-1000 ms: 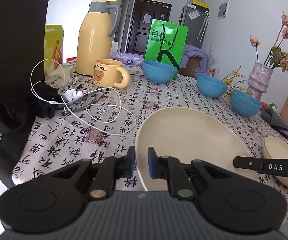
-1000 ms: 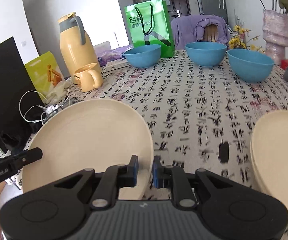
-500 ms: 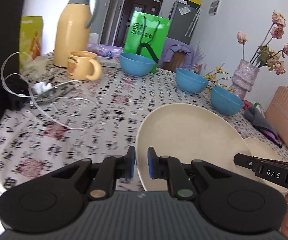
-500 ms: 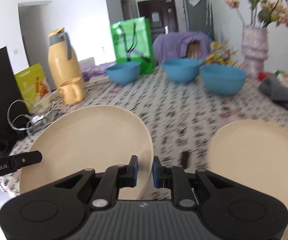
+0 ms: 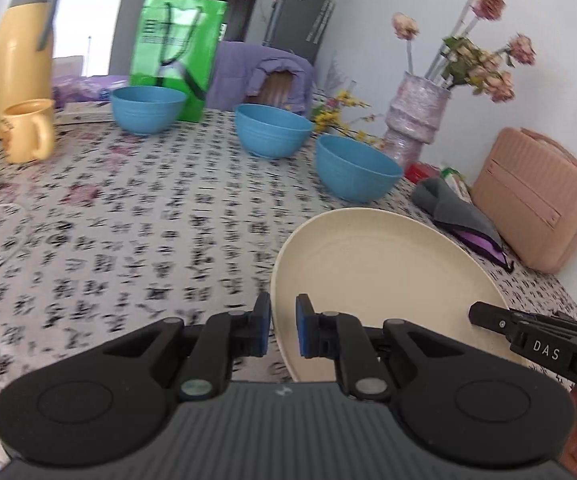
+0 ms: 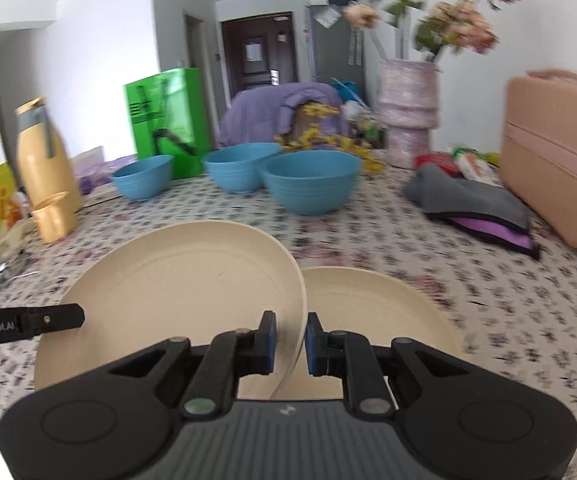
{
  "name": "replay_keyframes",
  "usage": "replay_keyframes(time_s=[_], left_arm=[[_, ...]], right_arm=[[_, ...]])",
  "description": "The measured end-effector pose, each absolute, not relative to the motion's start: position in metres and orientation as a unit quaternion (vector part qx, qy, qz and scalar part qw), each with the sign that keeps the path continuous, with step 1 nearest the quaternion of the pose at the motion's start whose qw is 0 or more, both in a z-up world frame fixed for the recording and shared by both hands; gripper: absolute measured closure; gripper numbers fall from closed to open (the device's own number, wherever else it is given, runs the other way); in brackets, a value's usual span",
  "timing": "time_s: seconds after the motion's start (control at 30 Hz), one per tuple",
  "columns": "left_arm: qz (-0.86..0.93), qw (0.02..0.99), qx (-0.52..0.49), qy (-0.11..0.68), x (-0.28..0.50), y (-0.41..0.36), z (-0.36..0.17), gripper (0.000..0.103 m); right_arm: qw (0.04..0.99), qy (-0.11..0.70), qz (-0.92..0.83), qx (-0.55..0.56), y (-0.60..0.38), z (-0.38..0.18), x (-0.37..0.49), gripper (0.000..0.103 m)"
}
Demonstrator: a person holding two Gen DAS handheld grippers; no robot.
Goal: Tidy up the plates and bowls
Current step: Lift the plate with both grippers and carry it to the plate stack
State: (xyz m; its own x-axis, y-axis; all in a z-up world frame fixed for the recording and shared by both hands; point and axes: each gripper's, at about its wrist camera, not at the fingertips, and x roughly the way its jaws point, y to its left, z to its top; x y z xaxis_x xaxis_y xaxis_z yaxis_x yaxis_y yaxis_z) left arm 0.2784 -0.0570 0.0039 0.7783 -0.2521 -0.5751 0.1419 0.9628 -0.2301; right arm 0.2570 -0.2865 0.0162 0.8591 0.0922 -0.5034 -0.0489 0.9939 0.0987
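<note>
Cream plate [image 6: 184,280] tilting, lower frame; left gripper [image 5: 282,330] and right gripper [image 6: 290,338] both clamping its rim, pointing downward.

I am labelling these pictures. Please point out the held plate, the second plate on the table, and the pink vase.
held plate [image 6: 184,280], right wrist view, on its upper face.
second plate [image 6: 368,304], right wrist view, on its inner face.
pink vase [image 5: 412,120], left wrist view, on its body.

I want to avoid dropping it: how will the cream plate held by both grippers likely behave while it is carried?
The carried plate looks stiff: pinched at opposite rims by the left gripper and right gripper, it shows no sag. Its smooth, thin rim could slip between the pads. It seems light, perhaps plastic or fibre.
</note>
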Motion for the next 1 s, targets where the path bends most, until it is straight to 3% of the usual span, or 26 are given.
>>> replay_keyframes(time_s=[0.3, 1.0], left_arm=[[-0.122, 0.933, -0.043, 0.336, 0.297, -0.122, -0.009, 0.090], [-0.119, 0.937, 0.024, 0.328, 0.290, -0.145, -0.022, 0.090]], right_arm=[[0.959, 0.279, 0.008, 0.050, -0.348, -0.001, 0.269, 0.086], [0.961, 0.275, 0.016, 0.006, -0.360, -0.010, 0.264, 0.083]])
